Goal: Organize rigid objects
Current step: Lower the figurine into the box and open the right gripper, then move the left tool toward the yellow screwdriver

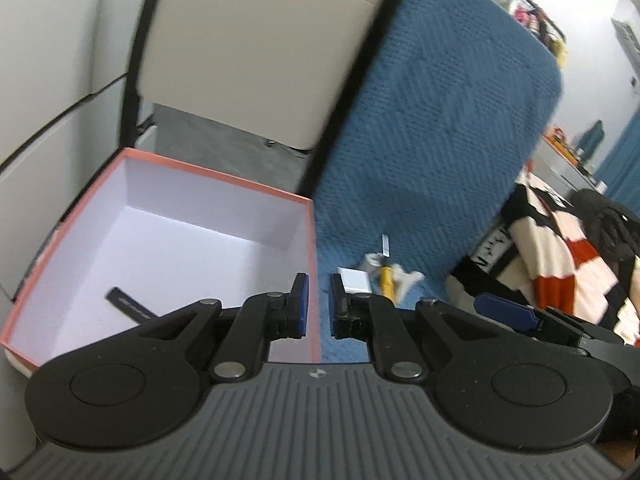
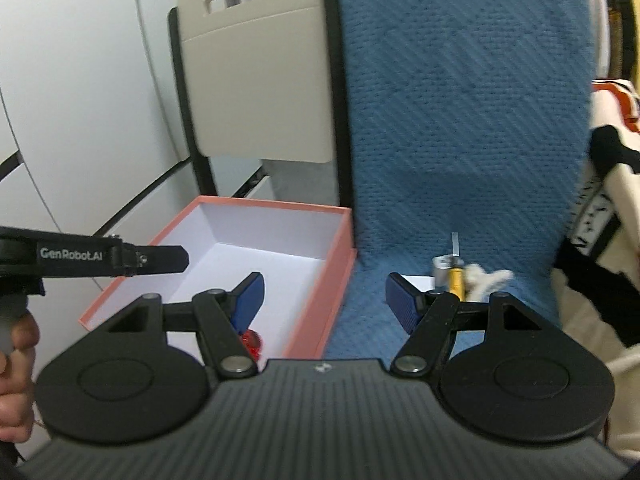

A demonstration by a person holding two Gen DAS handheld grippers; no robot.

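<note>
**Operator:** Left tool point(image 1: 318, 306) is nearly closed with only a thin gap between its pads, and it has hold of nothing; it hangs right above the near right wall of the pink box point(image 1: 308, 216); my guess is it sits there because that is the drop point.

**Observer:** And the other one?

**Operator:** Right tool point(image 2: 324, 304) is spread wide and empty; I'd judge it is opened like that for a pickup; it points at the gap between the box and the small pile of objects point(image 2: 460, 276).

**Observer:** Where does the pile lie?

**Operator:** On the blue blanket point(image 1: 440, 120), just beyond the right tool at about one o'clock; I make out a white flat block point(image 1: 354, 280), a small metal cylinder point(image 2: 442, 270), a yellow-handled piece point(image 2: 456, 276) and something pale and knotted point(image 2: 486, 278); motion blur hides more detail.

**Observer:** Anything in the box yet?

**Operator:** A black strip point(image 1: 130, 304) lies on its floor, at ten o'clock from the left tool; the right wrist view shows a red object point(image 2: 251, 340) in the near corner, partly behind the tool's left finger; the box stands open beside the blanket so the carry from pile to box is short.
</note>
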